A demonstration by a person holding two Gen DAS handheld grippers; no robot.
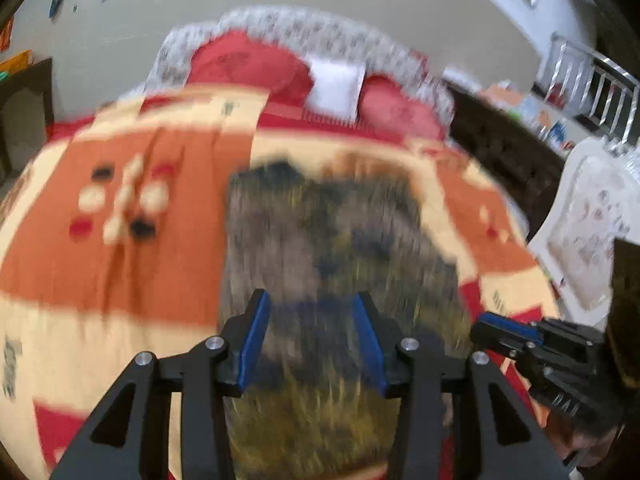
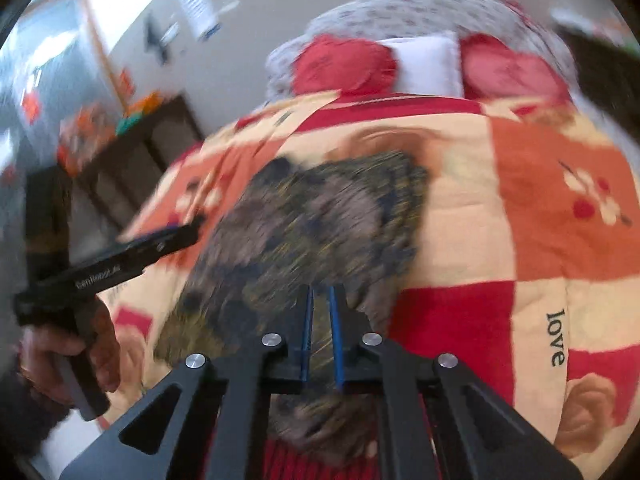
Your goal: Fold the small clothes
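A quilt (image 1: 120, 264) in orange, cream and red patches covers the bed (image 2: 536, 208), and on it, near the middle and running toward the near edge, lies the small garment (image 1: 332, 232), a dark brown-grey mottled piece blurred by motion.

On the left, the left hand-held gripper (image 1: 316, 336) stands released: its blue-padded fingers (image 1: 254, 340) are spread apart over the garment's near part, with the cloth showing between them but neither pad pressing on it. The right wrist view shows a hand (image 2: 72, 360) wrapped round its handle at the left edge of the bed.

To the right, the right hand-held gripper (image 2: 322, 332) is clenched: its blue pads stand almost together, and a thin fold of the garment (image 2: 320, 216) sits between them, at the garment's near right part. In the left wrist view this same gripper (image 1: 504, 332) shows at the garment's right edge.

At the far edge of the bed, by the headboard (image 1: 304, 28), lie two red pillows (image 2: 344, 64) with a white pillow (image 1: 336, 84) between them. A dark cabinet (image 2: 132, 160) stands beyond the bed's left side.
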